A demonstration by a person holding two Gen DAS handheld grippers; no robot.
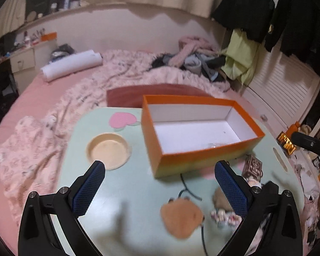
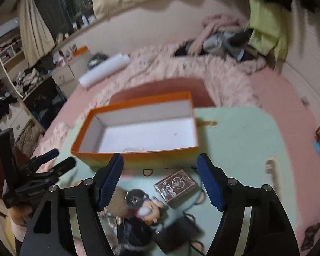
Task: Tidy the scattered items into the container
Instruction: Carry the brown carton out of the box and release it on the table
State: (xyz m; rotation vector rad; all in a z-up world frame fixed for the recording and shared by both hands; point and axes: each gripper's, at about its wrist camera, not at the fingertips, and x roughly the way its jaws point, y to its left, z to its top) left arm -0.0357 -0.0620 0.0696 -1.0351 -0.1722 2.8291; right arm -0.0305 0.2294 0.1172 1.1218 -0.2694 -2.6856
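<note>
Left wrist view: the left gripper (image 1: 160,188) fills the lower frame, its black arms ending in blue, cross-hatched rubber pads (image 1: 87,188) spread wide apart with nothing between them. Centre frame sits the rectangular orange box (image 1: 157,136), a cardboard carton with matte white inner walls; a small clear, crinkly item (image 1: 213,145) lies on its floor by the near wall. It rests on a smooth, pale green tray table (image 1: 125,194) with rounded corners, beside a shallow round cream dish (image 1: 108,150). Lower centre lies a fuzzy tan plush (image 1: 181,218), blurred.

Right wrist view: the right gripper (image 2: 160,183) also gapes wide and holds nothing, its ribbed blue pads (image 2: 111,181) hovering over a heap near the box's front wall: a brown patterned card pack (image 2: 177,188), a glossy round black badge (image 2: 135,199) and a small doll figure (image 2: 151,210). Behind the table spreads a fluffy pink blanket (image 2: 181,70).
</note>
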